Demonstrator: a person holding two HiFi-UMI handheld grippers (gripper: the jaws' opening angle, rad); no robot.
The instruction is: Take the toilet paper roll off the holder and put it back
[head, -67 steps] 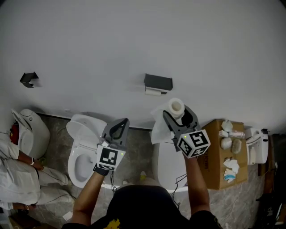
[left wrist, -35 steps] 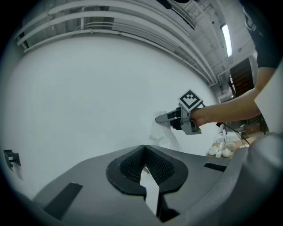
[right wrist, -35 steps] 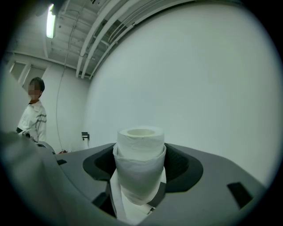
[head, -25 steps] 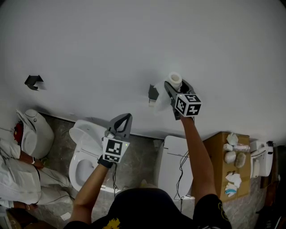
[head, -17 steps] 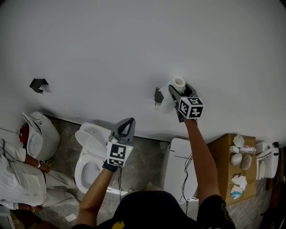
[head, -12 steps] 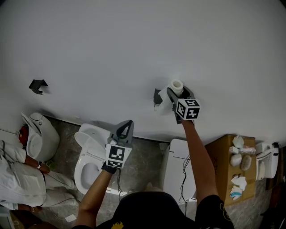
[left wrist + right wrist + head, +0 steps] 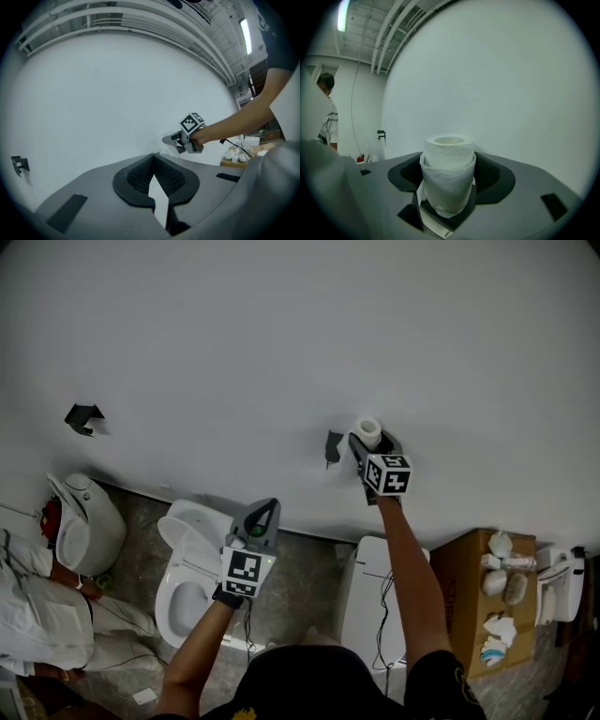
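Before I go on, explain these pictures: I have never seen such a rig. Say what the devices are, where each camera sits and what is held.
No robot here: a person holds a two-fingered gripper in each hand. The head view looks down from the person's head; each gripper view looks along that gripper's fingers. The right gripper, up near the white wall, has its fingers closed on an upright toilet paper roll, beside the dark holder. The left gripper is lower, fingers together, empty. Below stand an open toilet and a cardboard box with small things on it.
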